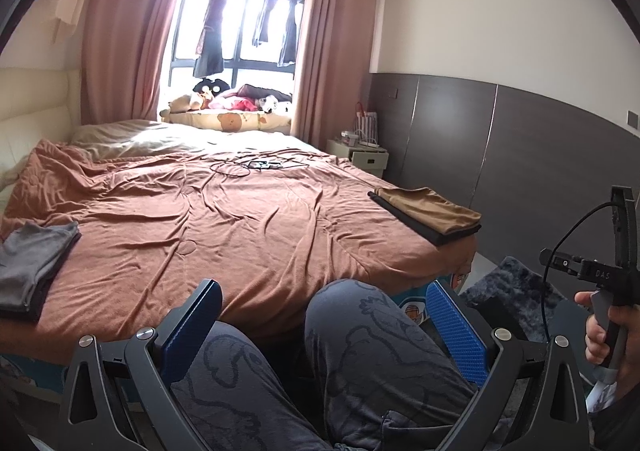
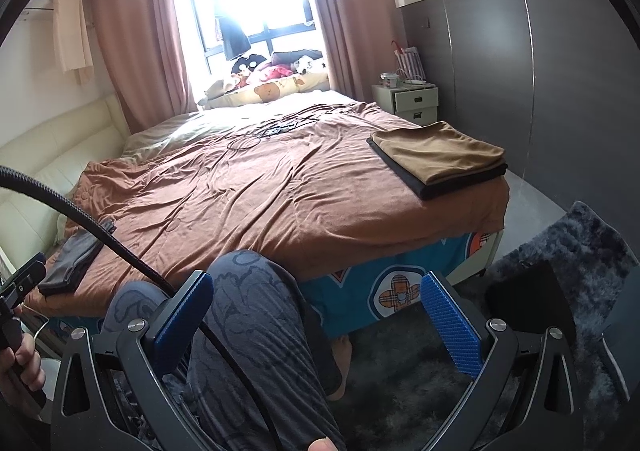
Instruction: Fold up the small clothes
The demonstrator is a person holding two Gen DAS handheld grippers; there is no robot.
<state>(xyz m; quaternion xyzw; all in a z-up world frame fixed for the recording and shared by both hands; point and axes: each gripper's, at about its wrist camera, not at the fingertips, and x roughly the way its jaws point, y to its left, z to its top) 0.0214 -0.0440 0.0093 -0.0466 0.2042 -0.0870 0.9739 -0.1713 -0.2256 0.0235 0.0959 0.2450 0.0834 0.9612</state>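
A folded tan garment lies on a folded black one at the bed's near right corner. A pile of grey clothes rests at the bed's near left edge. My left gripper is open with nothing between its blue pads, held low over the person's knees. My right gripper is open too, empty, above the person's legs in front of the bed. Both stand well short of the clothes.
The bed carries a rumpled brown cover with black cables in the middle. A white nightstand stands at the far right, a dark shaggy rug lies on the floor. Soft toys fill the window sill.
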